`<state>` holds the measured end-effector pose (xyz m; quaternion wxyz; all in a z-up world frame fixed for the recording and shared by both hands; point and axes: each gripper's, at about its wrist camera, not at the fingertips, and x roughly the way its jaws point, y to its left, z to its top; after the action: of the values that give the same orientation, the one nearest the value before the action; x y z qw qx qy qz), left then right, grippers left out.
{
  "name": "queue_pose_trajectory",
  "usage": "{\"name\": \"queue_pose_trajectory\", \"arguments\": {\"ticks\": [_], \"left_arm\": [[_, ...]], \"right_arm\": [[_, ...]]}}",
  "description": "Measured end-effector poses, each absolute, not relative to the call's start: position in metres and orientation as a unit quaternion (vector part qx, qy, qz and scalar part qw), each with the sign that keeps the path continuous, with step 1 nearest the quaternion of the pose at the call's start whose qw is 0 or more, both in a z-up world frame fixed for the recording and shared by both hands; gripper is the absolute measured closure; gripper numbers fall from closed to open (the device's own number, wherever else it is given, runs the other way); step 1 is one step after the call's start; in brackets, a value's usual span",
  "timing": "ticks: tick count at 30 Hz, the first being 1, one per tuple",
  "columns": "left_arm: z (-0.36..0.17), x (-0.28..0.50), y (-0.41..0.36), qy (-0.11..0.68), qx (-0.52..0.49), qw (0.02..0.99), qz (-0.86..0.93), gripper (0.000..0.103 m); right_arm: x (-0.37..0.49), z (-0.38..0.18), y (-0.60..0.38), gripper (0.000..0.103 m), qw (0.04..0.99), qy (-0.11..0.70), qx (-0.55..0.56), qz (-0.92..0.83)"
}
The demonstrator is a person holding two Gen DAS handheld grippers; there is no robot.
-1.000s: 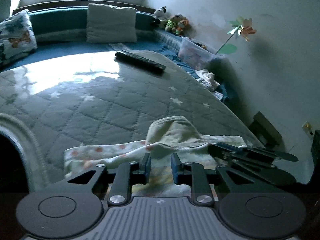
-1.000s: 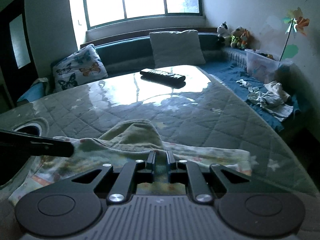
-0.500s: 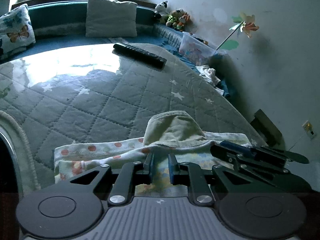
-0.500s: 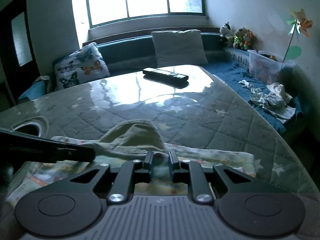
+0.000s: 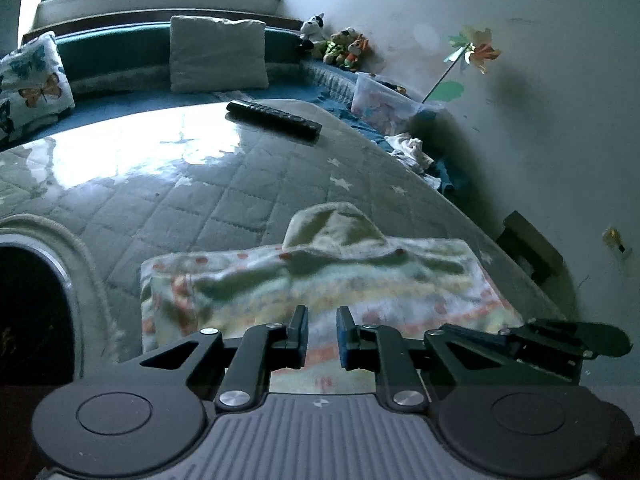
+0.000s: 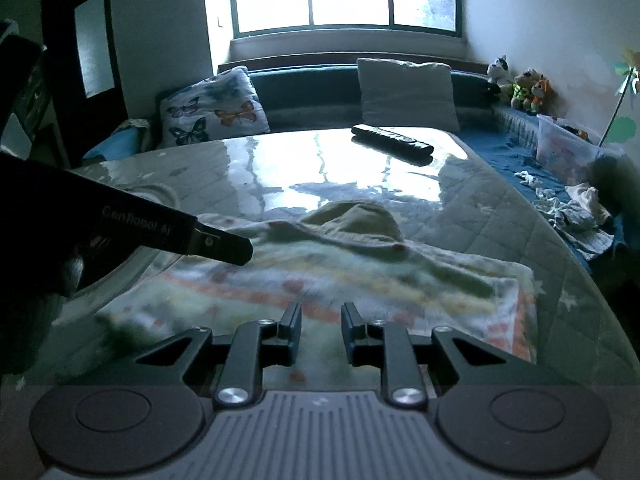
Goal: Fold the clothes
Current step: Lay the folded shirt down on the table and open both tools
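Left claw (image 5: pixel 322 330) gaping, holding nothing | right claw (image 6: pixel 321 330) likewise | garment (image 5: pixel 320 280) lying at worktop (image 5: pixel 180 184) near edge | I am advising: pinch both near corners evenly, fold away squarely.

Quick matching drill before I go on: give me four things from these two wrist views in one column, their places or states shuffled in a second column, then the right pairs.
1. remote control
2. folded garment
3. butterfly pillow
4. left gripper

A. open, nothing between its fingers
B. leaning on the bench backrest, left of the plain pillow
C. lying flat on the table's near edge
D. on the far side of the table, near the bench

Pairs: 1-D, 2-C, 3-B, 4-A
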<state>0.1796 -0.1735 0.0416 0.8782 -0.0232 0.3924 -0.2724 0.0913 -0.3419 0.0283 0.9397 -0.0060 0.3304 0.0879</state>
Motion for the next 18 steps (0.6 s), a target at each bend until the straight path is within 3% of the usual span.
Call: {"name": "queue_pose_trajectory", "arguments": {"ticks": [10, 15, 17, 18], "left_arm": [[0.028, 0.132, -0.159, 0.403, -0.012, 0.874, -0.270, 0.086], [0.029, 0.116, -0.146, 0.398, -0.019, 0.879, -0.261, 0.084], [0.031, 0.108, -0.141, 0.395, -0.021, 0.882, -0.256, 0.069], [0.031, 0.104, -0.138, 0.394, -0.022, 0.883, -0.254, 0.066]], "right_arm": [[0.054, 0.012, -0.326, 0.081, 0.938, 0.338, -0.020, 0.072], [0.042, 0.015, -0.326, 0.062, 0.941, 0.331, 0.003, 0.066], [0.037, 0.016, -0.326, 0.051, 0.942, 0.329, 0.013, 0.063], [0.035, 0.017, -0.326, 0.048, 0.943, 0.328, 0.018, 0.062]]}}
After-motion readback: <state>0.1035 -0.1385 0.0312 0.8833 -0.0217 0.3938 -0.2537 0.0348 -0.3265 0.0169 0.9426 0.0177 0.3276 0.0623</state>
